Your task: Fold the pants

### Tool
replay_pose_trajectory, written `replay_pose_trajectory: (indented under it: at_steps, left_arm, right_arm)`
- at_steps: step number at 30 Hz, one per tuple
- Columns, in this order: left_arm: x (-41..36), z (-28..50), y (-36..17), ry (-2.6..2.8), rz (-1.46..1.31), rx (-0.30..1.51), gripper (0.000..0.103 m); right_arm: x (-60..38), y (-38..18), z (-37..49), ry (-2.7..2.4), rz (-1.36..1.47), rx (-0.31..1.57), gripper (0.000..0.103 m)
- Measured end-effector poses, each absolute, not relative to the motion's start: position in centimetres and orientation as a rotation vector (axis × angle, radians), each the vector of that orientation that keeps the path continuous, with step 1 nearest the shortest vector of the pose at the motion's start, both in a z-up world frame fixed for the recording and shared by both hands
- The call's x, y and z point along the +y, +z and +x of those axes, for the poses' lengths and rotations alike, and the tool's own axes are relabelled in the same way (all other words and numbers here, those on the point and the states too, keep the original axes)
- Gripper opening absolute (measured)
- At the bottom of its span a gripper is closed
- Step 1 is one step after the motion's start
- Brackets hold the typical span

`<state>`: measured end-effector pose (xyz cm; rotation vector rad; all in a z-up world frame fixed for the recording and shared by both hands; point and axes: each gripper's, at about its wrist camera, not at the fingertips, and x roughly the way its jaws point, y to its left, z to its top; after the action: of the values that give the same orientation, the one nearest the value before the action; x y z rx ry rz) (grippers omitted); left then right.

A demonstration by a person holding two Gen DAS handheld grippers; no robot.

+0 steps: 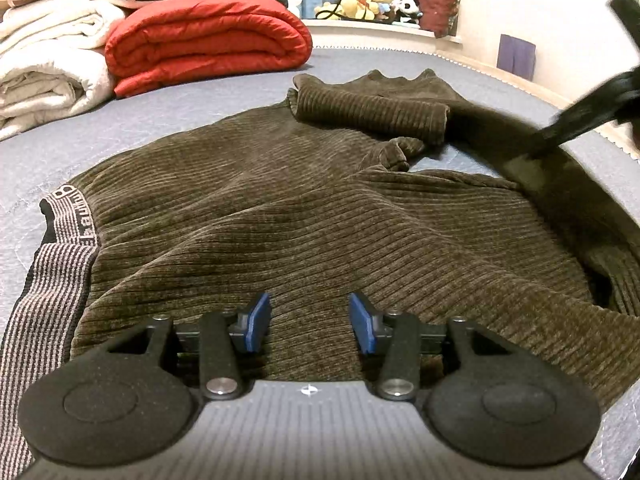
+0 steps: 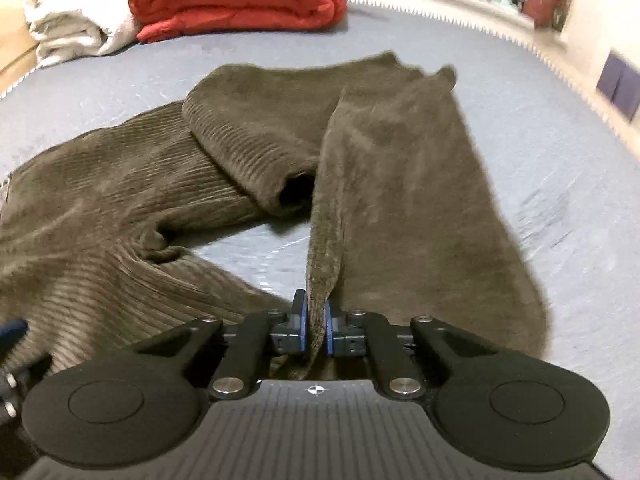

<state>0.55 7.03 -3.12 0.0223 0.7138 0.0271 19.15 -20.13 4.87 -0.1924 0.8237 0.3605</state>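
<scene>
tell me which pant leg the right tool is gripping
The right tool is shut on the right-hand leg, which runs straight away from it. The other leg lies doubled back with its open cuff toward the camera, untouched.

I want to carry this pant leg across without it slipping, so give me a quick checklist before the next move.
1. Right gripper clamped on the leg: ok, its fingers pinch a fold of cloth.
2. Left gripper holding the pants: not ok, open above the cloth, nothing between the fingers.
3. Other leg lying flat: not ok, its cuff is folded back on itself.
4. Waistband flat on the bed: ok at the visible part.
5. Red quilt clear of the pants: ok, it lies apart.
6. Grip strong enough for the carry: cannot tell.
</scene>
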Motion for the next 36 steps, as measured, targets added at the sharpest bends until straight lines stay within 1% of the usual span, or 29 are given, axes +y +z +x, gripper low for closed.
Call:
replay_pose_trajectory:
  at_steps: [2, 6, 11, 14, 18, 20, 22, 24, 26, 29, 32, 36]
  left_arm:
    - [7.1, 0.6, -2.9, 0.031, 0.021, 0.725, 0.053]
    - [7.2, 1.0, -2.7, 0.036, -0.001, 0.752, 0.053]
    - [7.4, 1.3, -2.5, 0.033, -0.019, 0.768, 0.055]
    - [7.2, 1.4, -2.5, 0.034, -0.020, 0.771, 0.058]
    - [6.9, 1.4, -2.7, 0.041, -0.009, 0.767, 0.062]
    - [6.8, 1.4, -2.8, 0.044, 0.003, 0.761, 0.065]
    - [6.7, 1.4, -2.9, 0.048, 0.007, 0.756, 0.067]
    - [6.7, 1.4, -3.0, 0.050, 0.008, 0.752, 0.069]
    - [6.7, 1.4, -3.1, 0.051, 0.013, 0.747, 0.071]
    - [6.6, 1.3, -3.2, 0.052, 0.022, 0.735, 0.073]
    - [6.6, 1.2, -3.4, 0.053, 0.025, 0.725, 0.074]
    - [6.6, 1.1, -3.5, 0.054, 0.029, 0.713, 0.074]
  right_arm:
    - [-23.2, 6.0, 18.4, 0.346, -0.194, 0.806, 0.007]
    - [-31.8, 6.9, 15.9, 0.380, -0.164, 0.837, 0.007]
    - [-40.6, 4.4, 11.4, 0.475, -0.157, 0.987, 0.007]
    - [-42.1, 3.7, 9.2, 0.557, -0.143, 1.027, 0.009]
    - [-42.5, 6.2, 8.7, 0.567, -0.080, 0.921, 0.015]
    - [-42.3, 7.8, 9.3, 0.551, -0.042, 0.854, 0.024]
    - [-41.8, 9.2, 10.3, 0.504, -0.030, 0.770, 0.044]
    - [-40.9, 10.1, 11.5, 0.449, -0.002, 0.704, 0.052]
    - [-39.2, 10.3, 13.5, 0.399, 0.014, 0.669, 0.052]
    - [-35.5, 9.3, 16.2, 0.345, -0.058, 0.649, 0.053]
    - [-31.2, 7.1, 18.5, 0.296, -0.187, 0.664, 0.058]
    - [-26.9, 3.6, 20.3, 0.290, -0.407, 0.694, 0.060]
